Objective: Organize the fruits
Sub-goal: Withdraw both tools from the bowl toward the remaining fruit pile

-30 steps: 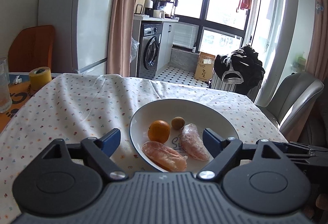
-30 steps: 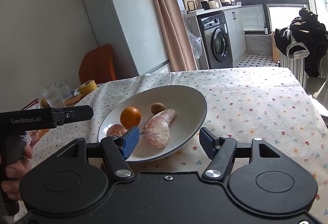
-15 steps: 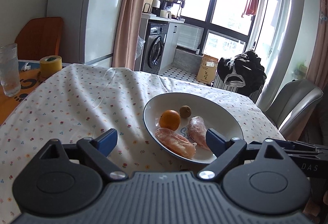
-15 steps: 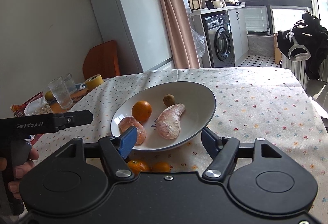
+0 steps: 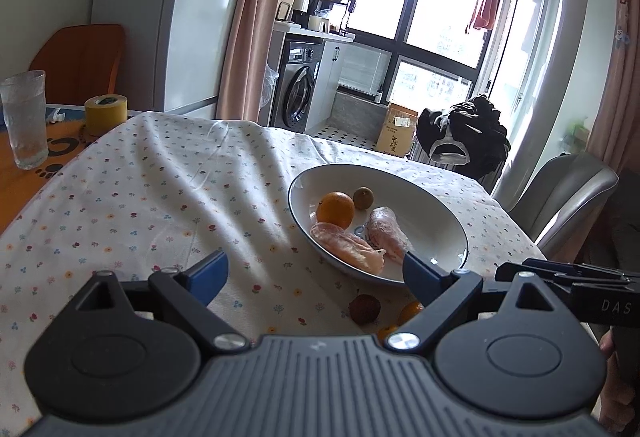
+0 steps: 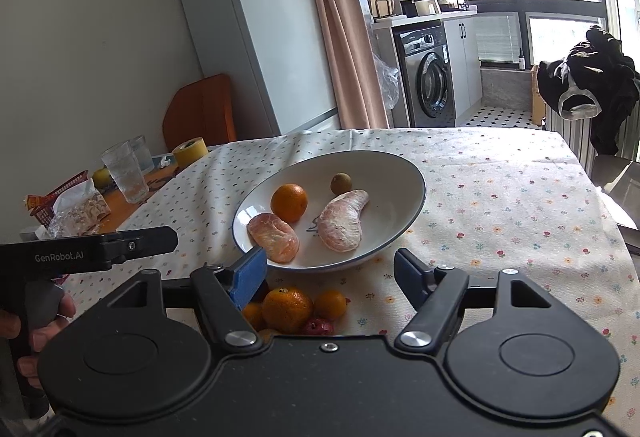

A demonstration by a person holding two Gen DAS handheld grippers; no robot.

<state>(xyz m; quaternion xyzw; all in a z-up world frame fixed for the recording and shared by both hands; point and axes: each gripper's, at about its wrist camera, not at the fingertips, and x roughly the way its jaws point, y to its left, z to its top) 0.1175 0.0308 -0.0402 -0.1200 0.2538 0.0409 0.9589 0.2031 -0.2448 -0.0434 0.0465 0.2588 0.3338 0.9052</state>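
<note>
From the left wrist view, the left gripper (image 5: pixel 316 273) is held above the tabletop (image 5: pixel 160 197) with its fingers spread wide and nothing between them, presumably so that a fruit can be taken. The plate (image 5: pixel 440 205) carries an orange (image 5: pixel 335 209), a small brown fruit (image 5: pixel 363 197) and two peeled segments.

From the right wrist view, the right gripper (image 6: pixel 330 269) is likewise wide open and empty. Loose small oranges (image 6: pixel 288 309) and a red fruit (image 6: pixel 318 327) are seen just before the plate, apparently not yet sorted onto it.
</note>
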